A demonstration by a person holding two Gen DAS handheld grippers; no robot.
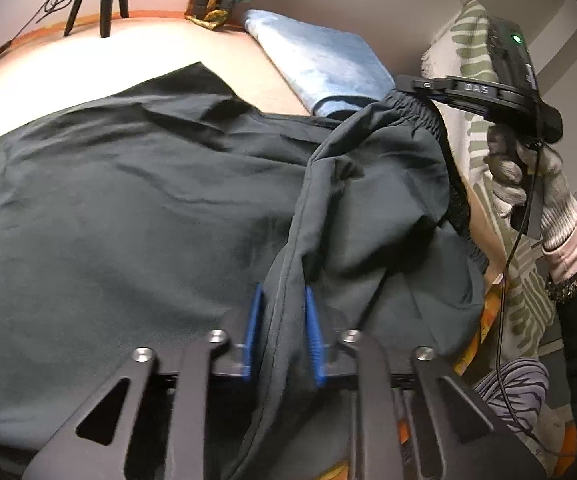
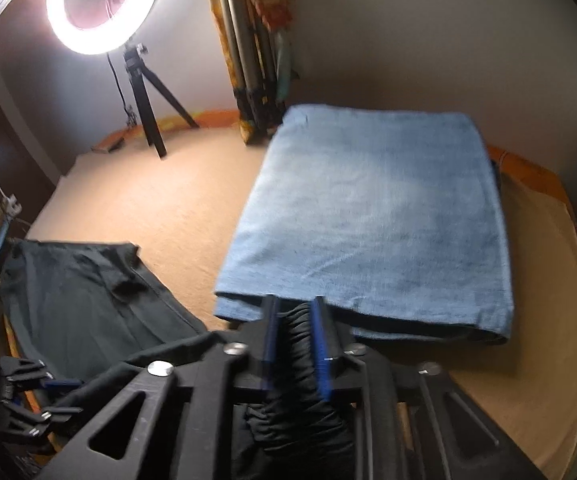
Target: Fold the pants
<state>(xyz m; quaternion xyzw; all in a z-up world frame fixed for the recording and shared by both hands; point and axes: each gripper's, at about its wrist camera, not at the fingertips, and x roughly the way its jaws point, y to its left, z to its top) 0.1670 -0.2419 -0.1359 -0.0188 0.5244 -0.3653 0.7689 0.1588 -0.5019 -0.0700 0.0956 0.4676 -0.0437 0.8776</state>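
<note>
The dark pants point(image 1: 136, 208) lie spread over the tan table point(image 1: 48, 76), their waist end lifted at the right, so the first fold looks to be in hand: carrying the waist over toward the far-left leg ends, which calls for both grips moving together and level. The left gripper point(image 1: 282, 320) is clenched on a side seam, the right gripper point(image 2: 294, 344) on the elastic waistband point(image 2: 298, 328), raised just near of the folded blue towel point(image 2: 376, 216).
</note>
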